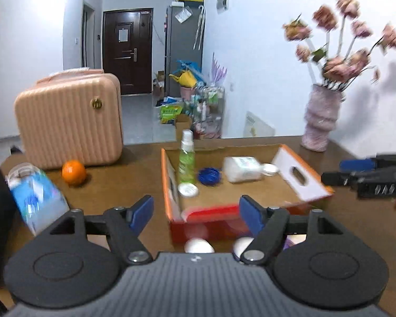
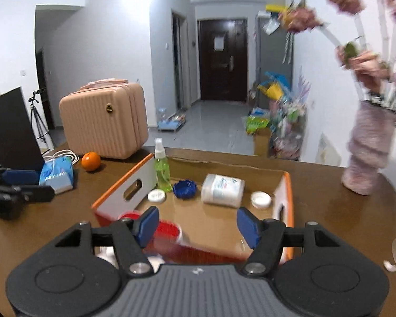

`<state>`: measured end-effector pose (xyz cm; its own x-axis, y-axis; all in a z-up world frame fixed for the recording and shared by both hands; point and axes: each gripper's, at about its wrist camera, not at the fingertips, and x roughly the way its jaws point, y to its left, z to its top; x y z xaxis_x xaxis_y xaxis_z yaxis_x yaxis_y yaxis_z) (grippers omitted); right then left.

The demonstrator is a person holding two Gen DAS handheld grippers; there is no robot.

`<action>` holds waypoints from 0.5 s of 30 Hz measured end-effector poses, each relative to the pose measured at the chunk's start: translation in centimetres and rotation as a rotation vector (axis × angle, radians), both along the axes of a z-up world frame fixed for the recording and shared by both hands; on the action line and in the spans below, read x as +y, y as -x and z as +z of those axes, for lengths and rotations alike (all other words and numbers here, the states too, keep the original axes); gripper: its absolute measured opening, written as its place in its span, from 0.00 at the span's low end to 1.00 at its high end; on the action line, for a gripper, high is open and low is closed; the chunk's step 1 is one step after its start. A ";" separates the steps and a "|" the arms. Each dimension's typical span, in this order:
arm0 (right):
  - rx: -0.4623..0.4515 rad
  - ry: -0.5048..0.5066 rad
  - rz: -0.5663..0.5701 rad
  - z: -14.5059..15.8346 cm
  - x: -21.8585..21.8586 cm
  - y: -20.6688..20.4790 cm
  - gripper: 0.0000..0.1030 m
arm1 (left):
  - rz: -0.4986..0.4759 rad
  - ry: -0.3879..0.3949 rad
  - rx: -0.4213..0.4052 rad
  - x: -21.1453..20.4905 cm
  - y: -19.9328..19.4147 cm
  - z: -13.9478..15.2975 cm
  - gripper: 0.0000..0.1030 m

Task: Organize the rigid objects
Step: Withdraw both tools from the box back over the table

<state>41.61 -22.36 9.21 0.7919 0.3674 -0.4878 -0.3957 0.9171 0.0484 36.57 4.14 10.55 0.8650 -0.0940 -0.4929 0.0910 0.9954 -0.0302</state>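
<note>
The open cardboard box [image 1: 301, 174] sits mid-table, holding an upright green spray bottle [image 1: 187, 159], a white jar [image 1: 241, 169] on its side, a blue lid [image 1: 209, 176] and 2 white caps, likely gathered there for tidiness. An orange [image 1: 74, 172] lies outside it, near the pink case [image 1: 68, 121]. Left gripper [image 1: 196, 211] and right gripper [image 2: 198, 225] hover before the box, jaws apart, holding nothing.

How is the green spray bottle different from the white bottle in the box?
The green spray bottle stands upright, while the white bottle lies on its side. The spray bottle is slim and see-through green; the white bottle is fat and cloudy white with a printed label. The spray bottle wears a white spray top; the white bottle's top cannot be made out. Both sit inside the cardboard box.
</note>
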 end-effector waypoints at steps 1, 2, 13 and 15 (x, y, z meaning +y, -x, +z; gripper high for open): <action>-0.023 0.005 -0.008 -0.4 -0.2 2.2 0.63 | -0.005 0.019 -0.006 -0.4 1.9 -0.2 0.73; -0.043 -0.003 -0.016 -0.8 -0.5 4.2 0.64 | -0.007 0.032 -0.014 -0.5 3.3 -0.5 0.75; -0.136 -0.073 -0.121 -7.5 -0.3 21.1 0.72 | 0.082 -0.040 -0.074 -3.4 18.6 -7.1 0.82; -0.093 -0.080 -0.110 -8.9 -0.2 22.6 0.72 | 0.071 -0.059 -0.037 -3.5 19.9 -8.5 0.82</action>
<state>19.03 -22.55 0.29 0.8698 0.3108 -0.3832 -0.2995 0.9498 0.0905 16.69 0.59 2.09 0.8861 -0.0038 -0.4635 0.0204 0.9993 0.0308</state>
